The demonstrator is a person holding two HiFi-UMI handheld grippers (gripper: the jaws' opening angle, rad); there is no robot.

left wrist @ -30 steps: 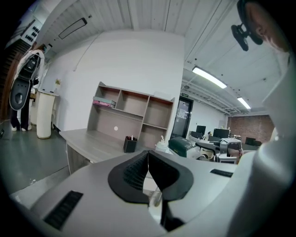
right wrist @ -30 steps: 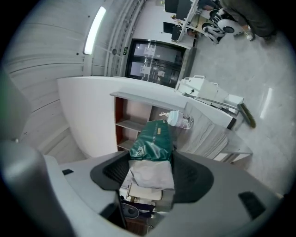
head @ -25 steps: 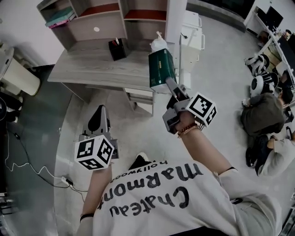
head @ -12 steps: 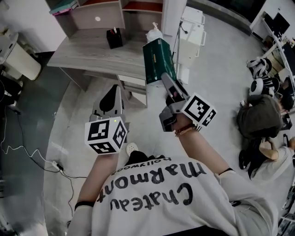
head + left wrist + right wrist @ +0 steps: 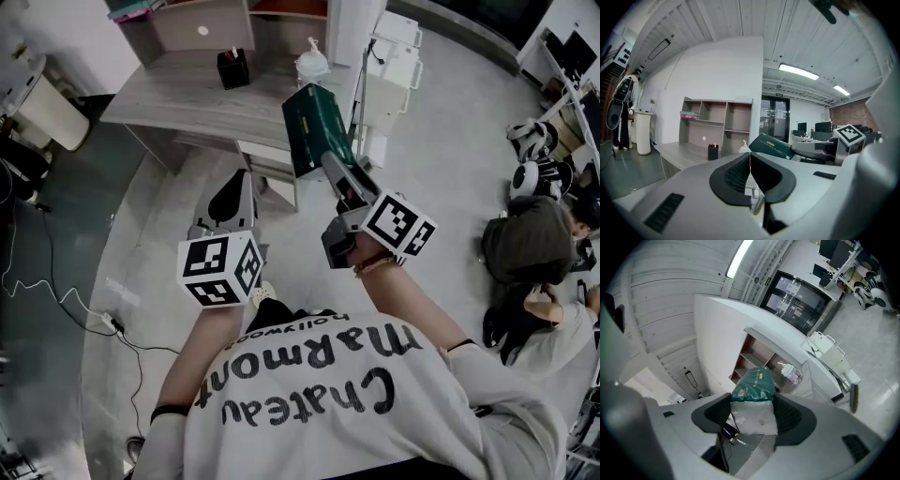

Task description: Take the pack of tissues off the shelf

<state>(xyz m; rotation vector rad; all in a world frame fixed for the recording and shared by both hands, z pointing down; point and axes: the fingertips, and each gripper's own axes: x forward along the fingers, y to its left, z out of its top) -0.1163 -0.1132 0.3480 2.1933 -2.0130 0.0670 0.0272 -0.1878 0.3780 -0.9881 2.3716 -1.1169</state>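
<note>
The green pack of tissues [image 5: 315, 129] is held up in the air over the floor in front of the desk, with my right gripper [image 5: 337, 173] shut on its near end. In the right gripper view the pack [image 5: 753, 389] sits wedged between both pads, its white end towards the camera. My left gripper [image 5: 232, 202] hangs lower left of it, jaws pressed together with nothing between them [image 5: 750, 169]. The pack [image 5: 772, 146] also shows in the left gripper view, tilted, to the right. The shelf unit [image 5: 202, 23] stands on the desk at the top.
A grey desk [image 5: 169, 98] carries a black pen holder [image 5: 233, 67] and a pump bottle [image 5: 311, 64]. A white cabinet [image 5: 398, 66] stands to its right. A person [image 5: 539, 253] crouches on the floor at far right. Cables [image 5: 66, 300] lie at left.
Both grippers have drawn back from the desk, towards the person's body, the right one carrying the tissue pack along. The left gripper has risen a little.
</note>
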